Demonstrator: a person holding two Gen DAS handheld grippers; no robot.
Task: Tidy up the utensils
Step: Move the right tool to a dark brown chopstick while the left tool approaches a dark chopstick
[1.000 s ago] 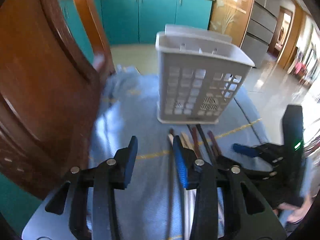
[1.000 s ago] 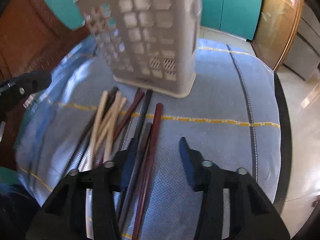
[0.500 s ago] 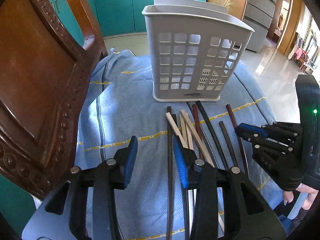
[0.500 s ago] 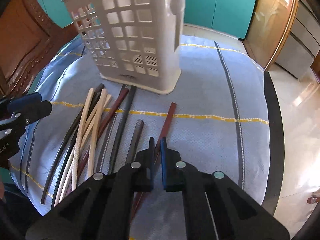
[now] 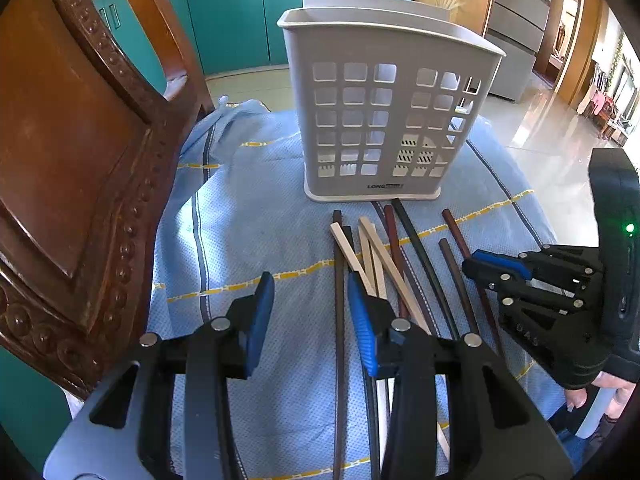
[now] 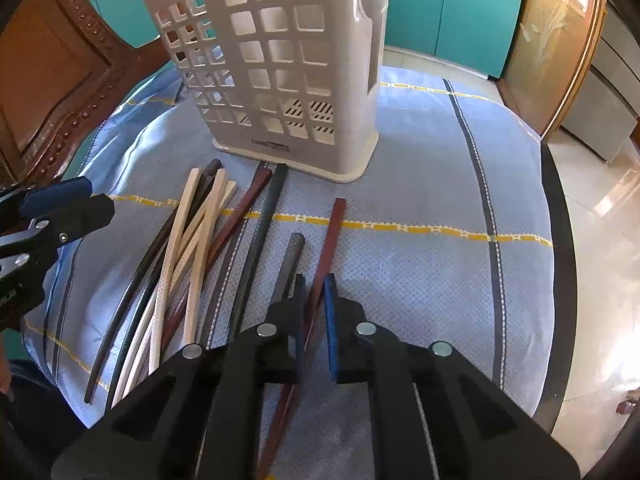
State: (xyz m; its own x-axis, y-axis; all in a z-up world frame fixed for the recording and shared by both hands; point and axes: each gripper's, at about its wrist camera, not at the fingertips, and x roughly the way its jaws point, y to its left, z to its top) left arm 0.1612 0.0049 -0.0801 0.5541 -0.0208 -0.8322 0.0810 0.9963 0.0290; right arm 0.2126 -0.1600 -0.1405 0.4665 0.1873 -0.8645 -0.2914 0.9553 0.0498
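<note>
A white slotted utensil basket (image 5: 380, 120) (image 6: 280, 60) stands upright on the blue cloth. In front of it lie several chopsticks (image 5: 384, 256) (image 6: 192, 232), cream, black and red-brown, in a loose fan. My right gripper (image 6: 314, 280) (image 5: 480, 264) is shut on one red-brown chopstick (image 6: 332, 232), which lies apart at the right of the pile beside a dark grey one (image 6: 290, 256). My left gripper (image 5: 309, 280) (image 6: 60, 208) is open with nothing between its fingers; its right finger sits over the near ends of the cream sticks.
A carved wooden chair back (image 5: 80, 160) rises close on the left. The blue cloth (image 6: 420, 184) covers a round table whose dark edge (image 6: 560, 240) curves down the right. Teal cabinets (image 5: 248, 12) and shiny floor lie beyond.
My right gripper went from open to shut, closing on the red-brown chopstick, which now lies further right of the pile. The left gripper stayed open and about in place.
</note>
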